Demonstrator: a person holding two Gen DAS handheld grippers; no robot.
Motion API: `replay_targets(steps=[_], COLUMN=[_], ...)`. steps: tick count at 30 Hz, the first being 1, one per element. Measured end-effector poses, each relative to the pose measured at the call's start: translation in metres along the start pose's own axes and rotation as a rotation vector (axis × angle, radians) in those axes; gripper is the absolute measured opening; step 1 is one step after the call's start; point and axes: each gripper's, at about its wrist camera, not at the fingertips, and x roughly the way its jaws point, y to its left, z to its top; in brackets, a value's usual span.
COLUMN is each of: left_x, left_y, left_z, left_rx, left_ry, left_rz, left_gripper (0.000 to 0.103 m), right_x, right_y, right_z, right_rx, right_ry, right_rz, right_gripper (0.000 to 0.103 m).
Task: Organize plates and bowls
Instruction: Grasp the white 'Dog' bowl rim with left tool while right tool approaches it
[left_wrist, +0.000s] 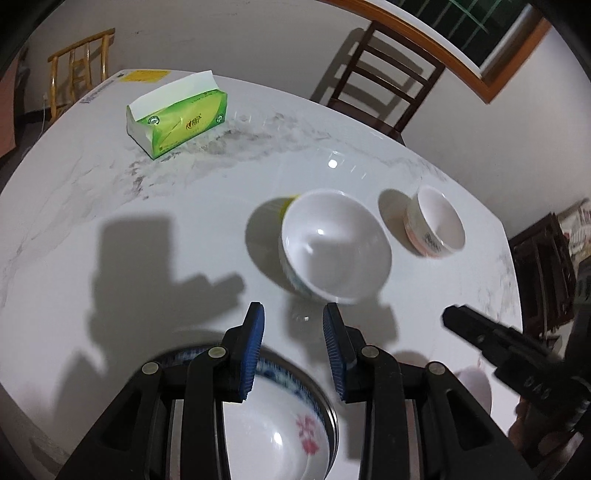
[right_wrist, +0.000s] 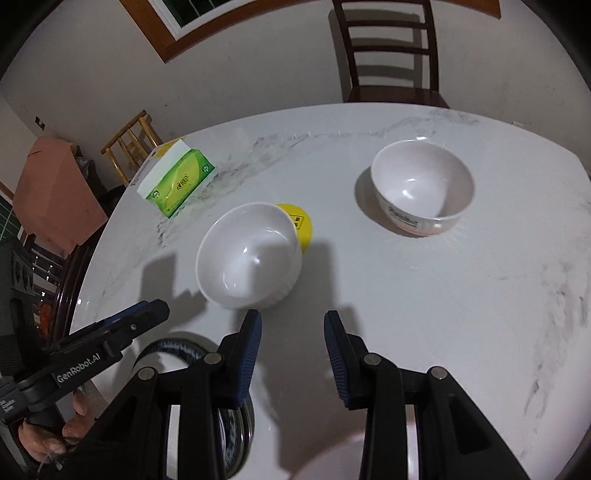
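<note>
Bowls are what I'm sorting, and two loose ones sit out on the marble surface (right_wrist: 461, 314): the plain white bowl (left_wrist: 334, 245) nearest my claws, with a yellow lid (right_wrist: 301, 225) just behind it, touching or nearly so, and the smaller printed bowl (left_wrist: 436, 221) apart to its right. Right beneath my left claw (left_wrist: 293, 349) is the stack I judge I'm building: a flower-painted bowl (left_wrist: 295, 439) resting in a blue-rimmed plate (left_wrist: 184, 356), close to my edge of the surface so everything gathers in one spot. The tissue pack (left_wrist: 177, 122) stays far off to the back left, out of the way.

My left claw hangs over that stack, tilted steeply downward, its blue pads partly apart with nothing between them. My right claw (right_wrist: 293, 350) points down the same way beside it, over bare marble, pads likewise partly apart and empty. Both aim roughly toward the plain white bowl, which I take to be the next piece to fetch; its thin rim should pinch easily.
</note>
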Motion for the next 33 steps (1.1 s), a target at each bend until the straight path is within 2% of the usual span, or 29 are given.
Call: replay_targets(steps=[7, 16, 19, 25, 33], left_x=[0.029, 0.059, 0.068, 0.08, 0.078], left_y=[0.004, 0.006, 0.007, 0.008, 0.004], left_z=[0.03, 0.042, 0.043, 0.041, 0.036], left_rx=[-0.029, -0.028, -0.023, -0.039, -0.035], left_ry=[0.026, 0.06, 0.071, 0.098, 0.109], left_rz=[0.001, 0.021, 0.028, 0.021, 0.0], left_gripper=[0.029, 0.028, 0.027, 0.013, 0.012], right_x=[0.037, 0.074, 0.081, 0.088, 0.083], right_y=[-0.003, -0.001, -0.001, -0.001, -0.005], right_z=[0.023, 0.039, 0.039, 0.038, 0.032], right_rx=[0.03, 0.026, 0.024, 0.045, 0.074], right_ry=[0.042, 0.077, 0.086, 0.107, 0.115], right_rz=[-0.015, -0.045, -0.062, -0.022, -0.028], right_gripper=[0.036, 0.035, 0.028, 0.016, 0.014])
